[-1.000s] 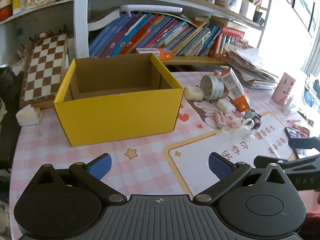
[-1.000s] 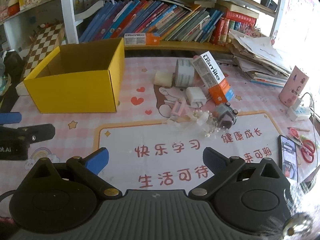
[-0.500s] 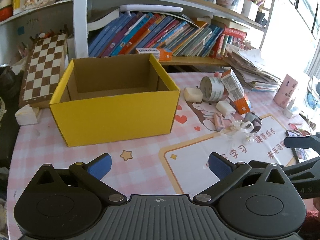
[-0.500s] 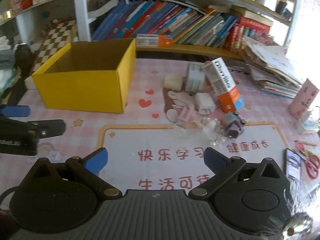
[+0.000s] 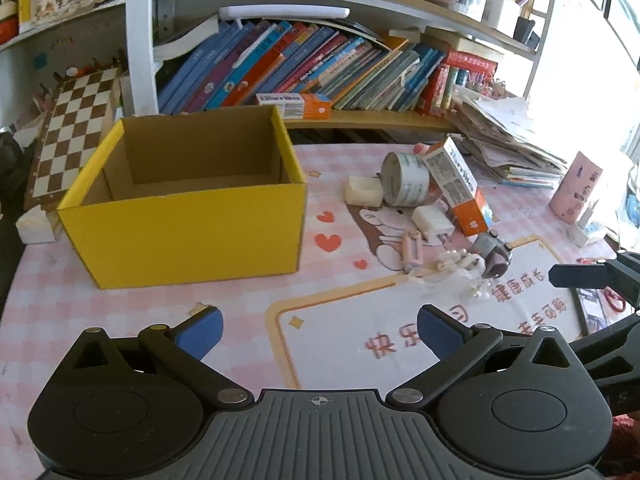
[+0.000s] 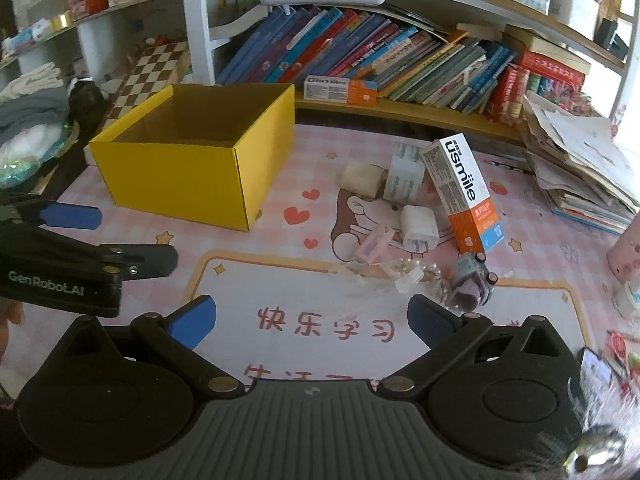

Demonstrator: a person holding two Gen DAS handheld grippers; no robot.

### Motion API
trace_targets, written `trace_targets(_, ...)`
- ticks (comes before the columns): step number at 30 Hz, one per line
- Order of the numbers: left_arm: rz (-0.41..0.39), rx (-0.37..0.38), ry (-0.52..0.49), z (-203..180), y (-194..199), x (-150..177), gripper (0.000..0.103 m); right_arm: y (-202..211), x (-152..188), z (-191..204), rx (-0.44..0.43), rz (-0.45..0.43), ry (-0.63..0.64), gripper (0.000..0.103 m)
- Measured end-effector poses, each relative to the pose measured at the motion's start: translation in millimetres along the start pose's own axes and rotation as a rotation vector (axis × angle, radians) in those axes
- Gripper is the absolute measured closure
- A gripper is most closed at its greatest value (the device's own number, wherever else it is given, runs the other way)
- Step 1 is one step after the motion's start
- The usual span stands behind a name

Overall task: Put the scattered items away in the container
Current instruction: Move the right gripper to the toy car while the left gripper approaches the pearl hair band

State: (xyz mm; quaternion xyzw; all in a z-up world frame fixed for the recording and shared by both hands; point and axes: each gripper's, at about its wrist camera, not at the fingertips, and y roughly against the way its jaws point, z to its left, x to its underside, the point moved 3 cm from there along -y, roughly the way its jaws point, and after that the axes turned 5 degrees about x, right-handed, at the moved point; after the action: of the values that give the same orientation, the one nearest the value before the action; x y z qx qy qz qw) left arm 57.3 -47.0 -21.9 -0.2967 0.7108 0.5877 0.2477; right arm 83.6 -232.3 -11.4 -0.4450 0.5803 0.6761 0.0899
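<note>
Across the bottom of the left wrist view, your left gripper (image 5: 319, 330) hangs above the pink mat (image 5: 120, 308) with its blue pads spread wide and nothing between them. Left of centre stands the yellow cardboard box (image 5: 188, 228), open-topped. Right of centre lie the tape roll (image 5: 404, 179), the toothpaste carton (image 5: 460, 184), a white charger (image 5: 434, 222) and a bead string (image 5: 456, 264).

Low in the right wrist view, your right gripper (image 6: 312, 318) is likewise wide open and holds nothing, with the toy car (image 6: 472, 280) just beyond its right pad and the box (image 6: 188, 168) at upper left.
</note>
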Motion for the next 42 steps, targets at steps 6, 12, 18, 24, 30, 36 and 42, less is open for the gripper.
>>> trace_targets(6, -0.004, -0.013, 0.011, -26, -13, -3, 0.000, -3, 4, -31, -0.013, 0.000, 0.007, 0.000)
trace_targets(12, -0.029, -0.037, 0.008, -42, -26, -8, 0.000, -15, 5, -70, 0.000, -0.004, -0.013, 0.000)
trace_targets(18, -0.126, -0.093, 0.012, -46, -46, -15, 0.000, -47, 9, -101, -0.004, -0.017, -0.017, 0.000)
trace_targets(24, -0.091, -0.089, -0.014, -60, -67, -22, 0.000, -68, 15, -118, -0.010, 0.008, -0.096, 0.000)
trace_targets(30, -0.021, -0.083, -0.066, -79, -84, -13, 0.003, -74, 27, -134, 0.038, 0.037, -0.131, 0.022)
trace_targets(36, 0.021, -0.013, -0.098, -93, -100, -10, 0.024, -83, 31, -148, 0.069, 0.054, -0.160, 0.040)
trace_targets(42, 0.061, 0.049, -0.143, -110, -115, -9, 0.033, -90, 30, -153, 0.081, 0.065, -0.156, 0.040)
